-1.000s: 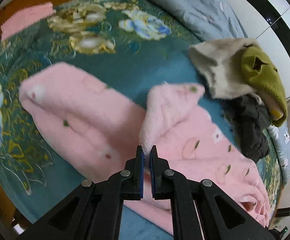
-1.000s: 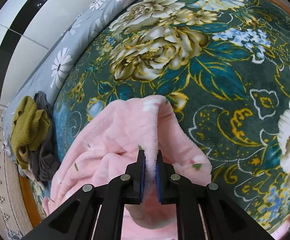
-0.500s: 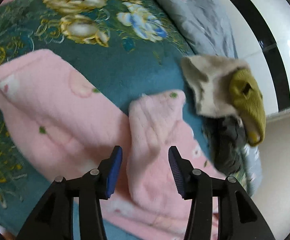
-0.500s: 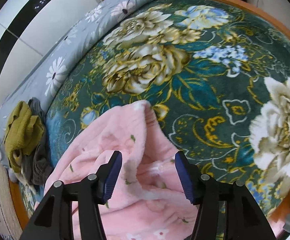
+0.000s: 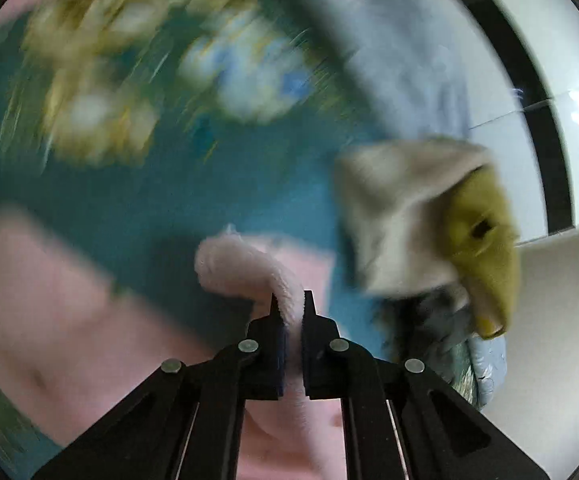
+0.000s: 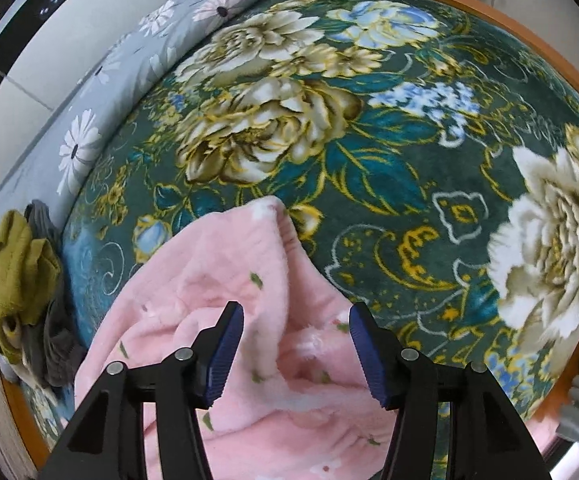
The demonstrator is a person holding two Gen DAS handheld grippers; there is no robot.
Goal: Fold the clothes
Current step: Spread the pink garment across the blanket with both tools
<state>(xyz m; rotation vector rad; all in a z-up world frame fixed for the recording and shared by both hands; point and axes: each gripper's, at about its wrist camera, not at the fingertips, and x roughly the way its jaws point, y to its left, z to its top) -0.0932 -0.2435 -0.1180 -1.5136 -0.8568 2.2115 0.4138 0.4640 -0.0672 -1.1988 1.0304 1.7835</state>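
Note:
A fluffy pink garment [image 6: 225,280] with small printed motifs lies crumpled on the flowered green bedspread [image 6: 369,160]. In the blurred left wrist view, my left gripper [image 5: 292,304] is shut on a raised fold of the pink garment [image 5: 249,268], which curls up and to the left from between the pads. The right wrist view shows my right gripper [image 6: 295,320] open above the garment, its blue pads apart and pressing on nothing; pink fleece lies below the gap.
A pile of other clothes lies at the bed's edge: a beige piece [image 5: 393,208], an olive one [image 5: 485,248] [image 6: 13,264] and a dark grey one [image 6: 53,344]. A grey daisy-print quilt [image 6: 89,128] runs along the wall side. The wooden bed frame [image 6: 521,28] borders the far side.
Both grippers let go of the pink garment about half a second ago. The left then shut again on another fold and swung, blurring its view; the right stays open above the cloth.

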